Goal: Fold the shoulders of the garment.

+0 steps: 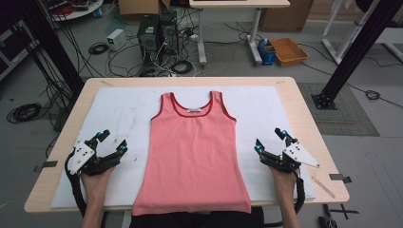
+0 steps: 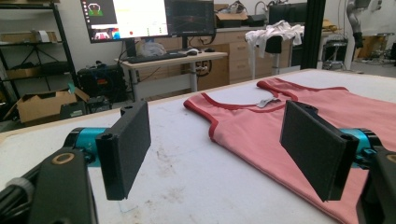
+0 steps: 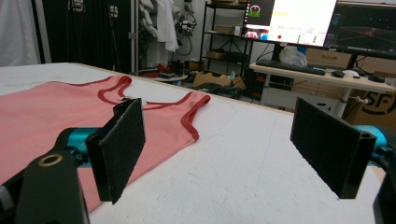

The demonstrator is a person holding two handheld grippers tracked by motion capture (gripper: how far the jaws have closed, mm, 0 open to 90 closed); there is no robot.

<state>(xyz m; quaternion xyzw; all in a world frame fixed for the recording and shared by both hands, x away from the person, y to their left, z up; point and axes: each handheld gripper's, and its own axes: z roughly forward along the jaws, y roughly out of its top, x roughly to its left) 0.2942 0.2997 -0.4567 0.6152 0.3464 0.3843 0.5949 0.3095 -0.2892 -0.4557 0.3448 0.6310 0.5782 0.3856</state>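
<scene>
On the left side of the bench [image 1: 57,156], the left hand-held gripper [image 1: 110,142] rested low over the white mat [image 1: 119,114], its jaws spread wide with nothing between them; in the left gripper view the two black pads [image 2: 126,149] stood well apart, framing bare mat and the near edge of the garment. Between the two tools lay the pink tank top [image 1: 192,156], spread flat and face up along the middle of the mat, its neckline and both straps toward the far edge and its hem hanging slightly over the near edge of the bench. The fabric looked smooth, with no fold, crease or lifted corner anywhere that could be seen, so the work, most likely folding the top, appeared not to have started: no part of it had been picked up or turned over. On the right, the right hand-held gripper [image 1: 271,141] mirrored the other one, sitting just beside the top's right edge with its jaws as wide open and holding nothing; the right gripper view showed its pads [image 3: 119,144] apart over empty mat, the strap and armhole lying off to one side. As a judgement, everything remained to be done: each tool had yet to close on an edge of the top, and all the folds were outstanding.
</scene>
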